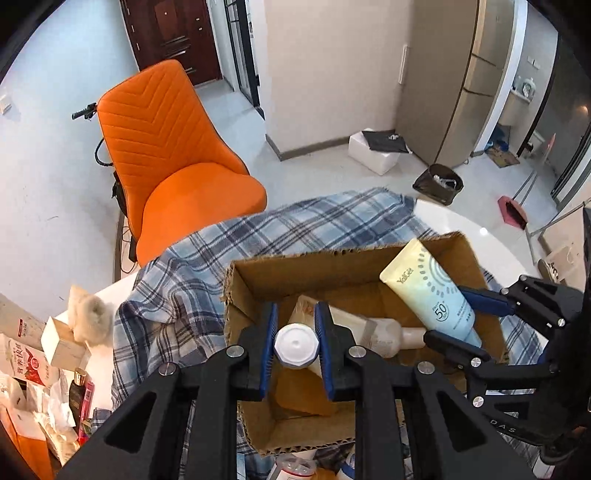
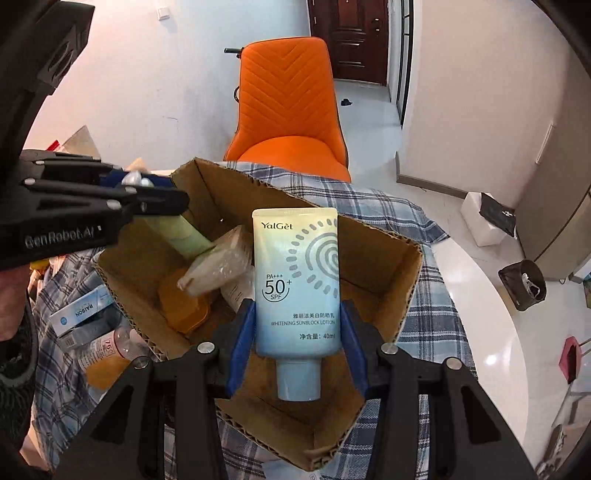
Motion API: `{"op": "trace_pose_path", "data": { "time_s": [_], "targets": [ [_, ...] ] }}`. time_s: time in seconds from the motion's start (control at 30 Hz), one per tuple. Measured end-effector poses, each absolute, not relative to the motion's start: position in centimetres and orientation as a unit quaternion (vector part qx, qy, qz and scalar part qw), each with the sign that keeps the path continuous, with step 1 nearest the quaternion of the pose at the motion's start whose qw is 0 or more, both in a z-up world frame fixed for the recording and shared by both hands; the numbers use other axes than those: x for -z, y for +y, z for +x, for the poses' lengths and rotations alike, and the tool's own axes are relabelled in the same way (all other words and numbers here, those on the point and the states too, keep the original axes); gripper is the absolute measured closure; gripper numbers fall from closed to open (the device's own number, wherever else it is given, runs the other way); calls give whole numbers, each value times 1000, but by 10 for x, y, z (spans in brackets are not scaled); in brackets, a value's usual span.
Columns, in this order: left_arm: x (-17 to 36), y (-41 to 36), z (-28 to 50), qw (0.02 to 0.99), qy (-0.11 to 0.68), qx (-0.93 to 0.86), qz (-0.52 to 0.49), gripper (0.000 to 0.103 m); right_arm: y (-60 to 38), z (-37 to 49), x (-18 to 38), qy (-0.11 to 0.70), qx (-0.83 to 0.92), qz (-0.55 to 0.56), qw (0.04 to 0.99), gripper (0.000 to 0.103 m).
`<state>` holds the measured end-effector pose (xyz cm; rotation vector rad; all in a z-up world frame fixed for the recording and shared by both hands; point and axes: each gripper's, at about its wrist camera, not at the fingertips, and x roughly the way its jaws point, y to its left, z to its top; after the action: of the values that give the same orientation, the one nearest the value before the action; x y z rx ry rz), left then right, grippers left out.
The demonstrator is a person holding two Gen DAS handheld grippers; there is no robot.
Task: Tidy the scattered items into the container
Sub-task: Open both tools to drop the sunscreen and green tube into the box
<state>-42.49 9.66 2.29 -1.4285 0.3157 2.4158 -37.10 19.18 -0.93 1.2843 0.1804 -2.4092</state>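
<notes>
Cardboard box (image 2: 388, 280) under both tongs: left gripper (image 1: 295, 345) clamps white-capped bottle (image 1: 296, 345), right gripper (image 2: 297, 328) clamps glossy sunscreen tube (image 2: 297, 280).

An orange chair (image 1: 173, 162) with chevron stitching stands at the far edge of the white bench (image 1: 469, 229), its seat turned toward it. A blue plaid cloth (image 1: 314, 221) is spread rumpled over the bench top. Behind the chair is a dark wooden door (image 1: 173, 33). On the pale floor a white foam box (image 1: 373, 151) sits against the beige wall with a black sheet on top, and a dark waste bin (image 1: 439, 182) stands near it. A pink dustpan (image 1: 511, 212) lies farther right on the floor
</notes>
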Motion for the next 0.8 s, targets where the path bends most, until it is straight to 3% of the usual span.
{"op": "trace_pose_path", "data": {
  "time_s": [0.57,0.67,0.8],
  "targets": [
    [-10,106,-407,192,100,-829,-515,68,183,-365,11,69,853,476,202,59],
    [-13,106,-406,188,100,-831,-513,62,183,-365,12,72,854,475,197,59],
    [-15,101,-401,179,106,-841,-500,40,182,-366,12,70,855,475,195,59]
  ]
}}
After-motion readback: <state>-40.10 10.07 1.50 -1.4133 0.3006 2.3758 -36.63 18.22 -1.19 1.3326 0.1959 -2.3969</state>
